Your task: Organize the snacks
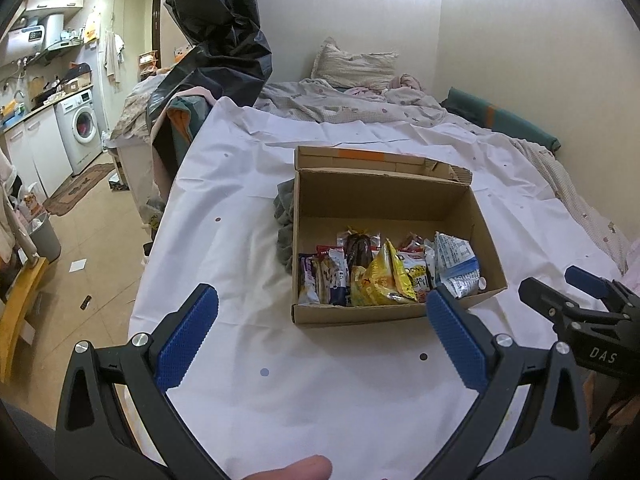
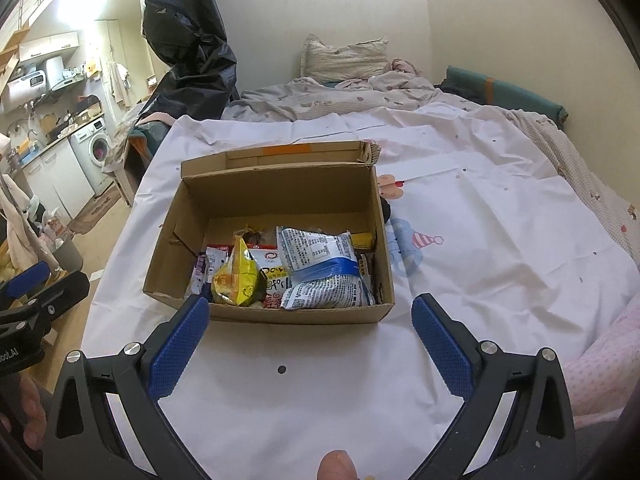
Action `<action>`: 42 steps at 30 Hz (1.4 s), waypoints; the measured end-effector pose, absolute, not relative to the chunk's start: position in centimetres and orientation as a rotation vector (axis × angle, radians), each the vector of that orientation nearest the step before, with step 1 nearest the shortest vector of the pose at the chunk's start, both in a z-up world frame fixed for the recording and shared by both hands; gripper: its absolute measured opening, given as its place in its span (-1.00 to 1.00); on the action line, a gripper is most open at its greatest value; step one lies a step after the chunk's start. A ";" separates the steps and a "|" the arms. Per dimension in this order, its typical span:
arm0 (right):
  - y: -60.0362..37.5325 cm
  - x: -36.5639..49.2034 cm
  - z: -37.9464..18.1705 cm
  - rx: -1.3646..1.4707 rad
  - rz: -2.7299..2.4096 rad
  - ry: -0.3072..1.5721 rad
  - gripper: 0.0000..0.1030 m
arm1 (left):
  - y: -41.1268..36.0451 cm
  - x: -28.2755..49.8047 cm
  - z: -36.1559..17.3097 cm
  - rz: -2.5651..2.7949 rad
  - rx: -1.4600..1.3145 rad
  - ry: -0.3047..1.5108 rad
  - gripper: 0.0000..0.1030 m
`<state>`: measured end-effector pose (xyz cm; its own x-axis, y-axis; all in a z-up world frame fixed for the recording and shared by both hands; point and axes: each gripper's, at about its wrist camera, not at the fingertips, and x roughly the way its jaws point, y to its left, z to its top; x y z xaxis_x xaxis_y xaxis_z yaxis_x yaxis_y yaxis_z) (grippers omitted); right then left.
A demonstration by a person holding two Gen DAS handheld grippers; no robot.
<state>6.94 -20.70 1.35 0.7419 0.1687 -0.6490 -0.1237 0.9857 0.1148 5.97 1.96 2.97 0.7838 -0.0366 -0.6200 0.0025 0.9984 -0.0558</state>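
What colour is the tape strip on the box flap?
Orange tape strip on the cardboard box; clearest in the right wrist view.

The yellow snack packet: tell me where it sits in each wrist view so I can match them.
Left wrist: yellow snack packet stands in the cardboard box, middle of the near row.
Right wrist: same packet, near-left corner of the box.
Shared landmark: the white-and-blue printed packet on its right.

Snack packets (image 2: pixel 312 272) in box (image 2: pixel 288 192), box on bed sheet (image 2: pixel 480 280)
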 end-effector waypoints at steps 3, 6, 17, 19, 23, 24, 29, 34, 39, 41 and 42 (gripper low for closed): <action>-20.8 7.0 1.3 0.060 0.156 0.721 1.00 | 2.1 6.0 3.0 -0.020 -0.057 0.676 1.00; -21.0 7.0 1.3 0.051 0.146 0.719 1.00 | 2.1 5.9 2.9 -0.019 -0.053 0.676 1.00; -21.2 7.0 1.5 0.052 0.129 0.705 1.00 | 2.2 6.1 2.4 -0.021 -0.054 0.690 1.00; -21.2 7.0 1.5 0.051 0.130 0.703 1.00 | 2.1 6.1 2.4 -0.021 -0.053 0.691 1.00; -21.2 7.0 1.4 0.053 0.131 0.705 1.00 | 2.1 6.1 2.4 -0.021 -0.054 0.689 1.00; -21.3 6.9 1.5 0.054 0.131 0.707 1.00 | 2.1 6.1 2.4 -0.019 -0.054 0.689 1.00; -21.2 6.8 1.6 0.055 0.136 0.704 1.00 | 2.1 6.1 2.4 -0.015 -0.055 0.690 1.00; -21.2 6.7 1.6 0.054 0.135 0.707 1.00 | 2.1 6.0 2.3 -0.015 -0.058 0.694 1.00; -21.1 6.8 1.6 0.054 0.135 0.707 1.00 | 2.1 6.1 2.3 -0.016 -0.057 0.694 1.00; -21.1 6.8 1.6 0.053 0.135 0.706 1.00 | 2.2 6.1 2.2 -0.015 -0.058 0.695 1.00; -21.1 6.8 1.6 0.053 0.135 0.706 1.00 | 2.2 6.1 2.2 -0.016 -0.060 0.696 1.00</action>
